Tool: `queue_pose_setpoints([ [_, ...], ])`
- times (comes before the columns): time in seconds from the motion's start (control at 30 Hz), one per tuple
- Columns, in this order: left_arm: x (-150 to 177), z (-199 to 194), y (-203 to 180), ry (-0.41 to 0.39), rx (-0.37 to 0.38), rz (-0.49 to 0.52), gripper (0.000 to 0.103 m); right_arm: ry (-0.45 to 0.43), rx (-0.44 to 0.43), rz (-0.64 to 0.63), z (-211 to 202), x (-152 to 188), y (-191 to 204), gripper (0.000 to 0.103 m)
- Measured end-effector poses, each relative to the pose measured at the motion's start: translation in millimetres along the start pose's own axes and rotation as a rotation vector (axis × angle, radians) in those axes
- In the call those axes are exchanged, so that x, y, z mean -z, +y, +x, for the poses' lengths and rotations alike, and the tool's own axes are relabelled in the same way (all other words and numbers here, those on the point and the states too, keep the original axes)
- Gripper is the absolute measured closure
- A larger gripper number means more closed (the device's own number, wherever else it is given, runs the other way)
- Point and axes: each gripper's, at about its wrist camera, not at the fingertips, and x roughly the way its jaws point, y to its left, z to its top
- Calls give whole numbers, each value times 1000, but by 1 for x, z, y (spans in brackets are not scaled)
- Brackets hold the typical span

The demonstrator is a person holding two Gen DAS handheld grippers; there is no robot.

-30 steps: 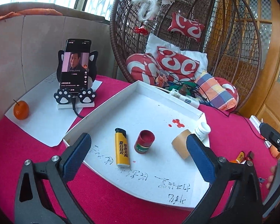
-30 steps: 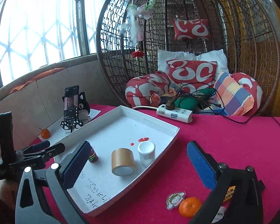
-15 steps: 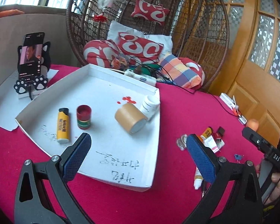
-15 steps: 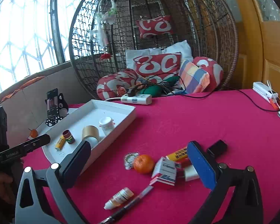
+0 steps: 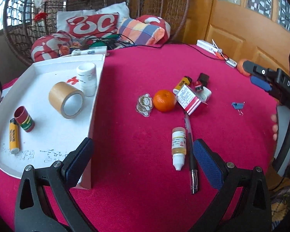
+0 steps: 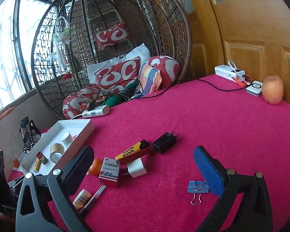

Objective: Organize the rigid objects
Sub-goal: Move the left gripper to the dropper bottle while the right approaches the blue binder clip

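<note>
Both grippers, left (image 5: 143, 159) and right (image 6: 144, 167), are held wide open over fuzzy red cloth (image 5: 145, 77), with a round orange (image 5: 164, 100), plastic dropper bottle (image 5: 178, 147) and slim pen (image 5: 191, 154) scattered beside the white tray (image 5: 95, 100).

Round wicker egg chair (image 6: 110, 38) fills centre of the right wrist view, packed with red-and-white cushions (image 6: 118, 73) and one striped pillow (image 6: 149, 77). Tall latticed windows (image 6: 3, 48) at far left, bright daylight. Panelled wooden door (image 6: 251, 38) at right. Magenta cloth (image 6: 193, 116) covers the foreground surface.
</note>
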Motion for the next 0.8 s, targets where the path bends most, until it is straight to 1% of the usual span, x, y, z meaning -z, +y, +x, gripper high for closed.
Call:
queue_pose_setpoints([
  [0.1, -3, 13, -7, 44, 17, 13, 0, 12, -1, 19, 3, 2, -6, 0],
  [0.2, -5, 18, -18, 45, 0, 74, 1, 9, 6, 27, 1, 3, -11, 0],
  [0.23, -6, 20, -22, 48, -10, 96, 3, 6, 10, 30, 1, 3, -14, 0],
  [0.33, -9, 32, -29, 89, -28, 130, 19, 7, 21, 48, 2, 3, -25, 0],
  [0.37, -10, 36, -30, 101, -31, 140, 31, 7, 22, 62, 2, 4, -30, 0],
  [0.4, -10, 39, -31, 110, -41, 152, 38, 8, 24, 73, 3, 4, -35, 0],
  [0.47, -10, 42, -32, 119, -51, 169, 41, 32, 37, 71, 5, 5, -44, 0],
  [0.53, -8, 42, -29, 122, -57, 175, 41, 67, 55, 46, 8, 6, -49, 0],
  [0.63, -3, 43, -20, 135, -68, 154, 41, 153, 72, -29, 16, 14, -49, 0],
  [0.73, 2, 43, -13, 143, -46, 116, 41, 227, 82, -98, 25, 27, -42, 0],
  [0.8, 2, 43, -14, 142, -42, 120, 41, 259, 107, -115, 30, 34, -40, 0],
])
